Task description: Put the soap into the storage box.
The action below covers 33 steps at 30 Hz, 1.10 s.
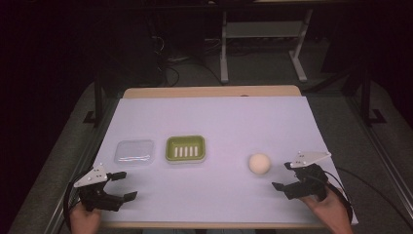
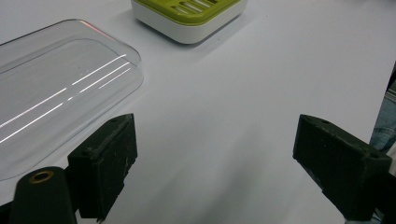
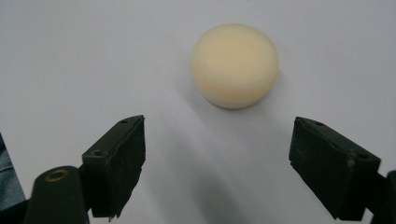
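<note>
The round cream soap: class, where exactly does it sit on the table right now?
In the high view the round cream soap lies on the table's right side, right of the green soap dish and just ahead of the open right gripper, untouched.

Lab: white-covered table [image 1: 214, 117], desk frames [image 1: 263, 34], floor cables [image 1: 170, 63] behind

High view sits above the person's edge of the table [image 1: 214, 117], looking forward and down, far enough to take in the whole white sheet plus floor beyond. Left gripper view rides low over the sheet, close to the clear lid [image 2: 56, 88] and green soap dish [image 2: 187, 16], both shared with high view. Right gripper view looks down close on the round cream soap [image 3: 235, 65], also in high view
</note>
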Available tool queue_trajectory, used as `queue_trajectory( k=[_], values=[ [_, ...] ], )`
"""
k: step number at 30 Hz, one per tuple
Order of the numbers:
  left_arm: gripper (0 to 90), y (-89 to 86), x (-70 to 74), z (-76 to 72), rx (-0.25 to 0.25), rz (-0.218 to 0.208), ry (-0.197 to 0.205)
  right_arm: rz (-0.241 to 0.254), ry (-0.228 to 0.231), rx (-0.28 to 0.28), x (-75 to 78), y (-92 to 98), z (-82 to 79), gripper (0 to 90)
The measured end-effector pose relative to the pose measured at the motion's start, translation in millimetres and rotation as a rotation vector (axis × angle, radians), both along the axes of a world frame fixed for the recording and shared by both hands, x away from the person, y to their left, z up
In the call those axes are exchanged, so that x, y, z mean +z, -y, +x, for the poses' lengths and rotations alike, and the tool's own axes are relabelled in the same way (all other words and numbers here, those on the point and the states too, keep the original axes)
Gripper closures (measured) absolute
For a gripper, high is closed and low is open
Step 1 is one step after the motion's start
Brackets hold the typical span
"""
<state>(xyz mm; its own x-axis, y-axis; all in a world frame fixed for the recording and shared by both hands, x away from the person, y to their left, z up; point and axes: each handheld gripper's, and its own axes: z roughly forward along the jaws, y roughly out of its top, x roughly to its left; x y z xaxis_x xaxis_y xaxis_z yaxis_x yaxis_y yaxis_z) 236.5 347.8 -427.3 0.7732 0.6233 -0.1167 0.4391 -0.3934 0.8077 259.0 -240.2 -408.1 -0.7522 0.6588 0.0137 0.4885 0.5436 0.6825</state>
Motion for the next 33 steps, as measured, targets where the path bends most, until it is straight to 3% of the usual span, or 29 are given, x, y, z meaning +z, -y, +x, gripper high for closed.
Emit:
queue_trajectory(
  k=[22, 33],
  values=[
    [12.9, 0.3, -0.3, -0.7, 0.003, -0.004, 0.0, -0.068, -0.04, 0.055, 15.7, -26.9, 39.9, 16.5],
    [12.9, -0.6, 0.6, -0.6, -0.001, 0.003, 0.003, -0.125, -0.11, 0.07, 13.7, -43.8, 58.5, 16.2]
  ],
)
